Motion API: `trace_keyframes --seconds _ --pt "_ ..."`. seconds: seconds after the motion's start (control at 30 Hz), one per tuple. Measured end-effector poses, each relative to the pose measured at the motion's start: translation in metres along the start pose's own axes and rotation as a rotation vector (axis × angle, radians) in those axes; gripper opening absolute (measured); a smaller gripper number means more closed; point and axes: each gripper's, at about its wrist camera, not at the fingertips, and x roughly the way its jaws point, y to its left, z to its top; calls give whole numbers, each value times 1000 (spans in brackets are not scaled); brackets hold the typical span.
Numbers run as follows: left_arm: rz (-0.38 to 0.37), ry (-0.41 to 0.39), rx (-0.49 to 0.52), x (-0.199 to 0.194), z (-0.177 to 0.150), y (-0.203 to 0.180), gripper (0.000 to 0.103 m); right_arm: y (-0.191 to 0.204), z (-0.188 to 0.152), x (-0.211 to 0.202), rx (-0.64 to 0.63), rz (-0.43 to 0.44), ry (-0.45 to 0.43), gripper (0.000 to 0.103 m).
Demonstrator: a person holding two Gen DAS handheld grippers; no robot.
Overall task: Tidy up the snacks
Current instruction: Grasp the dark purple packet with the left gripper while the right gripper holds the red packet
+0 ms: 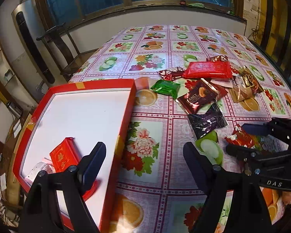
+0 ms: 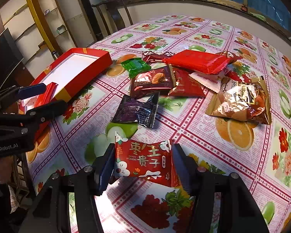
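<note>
A red box (image 1: 132,97) with a white floor stands at the table's left edge; it also shows in the right wrist view (image 2: 83,71). A red packet (image 1: 63,155) and a clear-white packet (image 1: 38,168) lie in its near corner. My left gripper (image 1: 144,155) is open and empty, over the box's right wall. My right gripper (image 2: 143,159) is shut on a red jujube snack packet (image 2: 145,159), held just above the cloth; it also shows in the left wrist view (image 1: 240,136). A pile of snacks lies ahead: long red pack (image 2: 199,61), green packet (image 2: 135,66), purple packet (image 2: 137,109), gold bag (image 2: 240,101).
The table (image 1: 151,136) has a fruit-and-flower cloth. A dark wooden chair (image 1: 58,40) stands at its far left corner, below a window. Shelves (image 2: 38,19) line the left wall. A dark red nut packet (image 2: 153,81) and red sachet (image 2: 186,85) lie in the pile.
</note>
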Motion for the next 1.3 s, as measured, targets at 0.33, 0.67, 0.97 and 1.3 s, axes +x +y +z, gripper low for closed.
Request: trace_keyframes --seconds 0.33,0.67,0.97,1.3 --pt "-54 -30 225 11 17 -64 81 -85 -4 -22 339 -138 -49 61" --pt "-218 67 292 51 28 -83 80 -86 -4 -21 361 -127 -54 63" --pt "-309 81 269 58 28 -80 34 -86 -2 -21 365 -129 -58 63" --pt "-352 49 186 51 19 -73 6 -86 -1 -20 346 -143 -62 62"
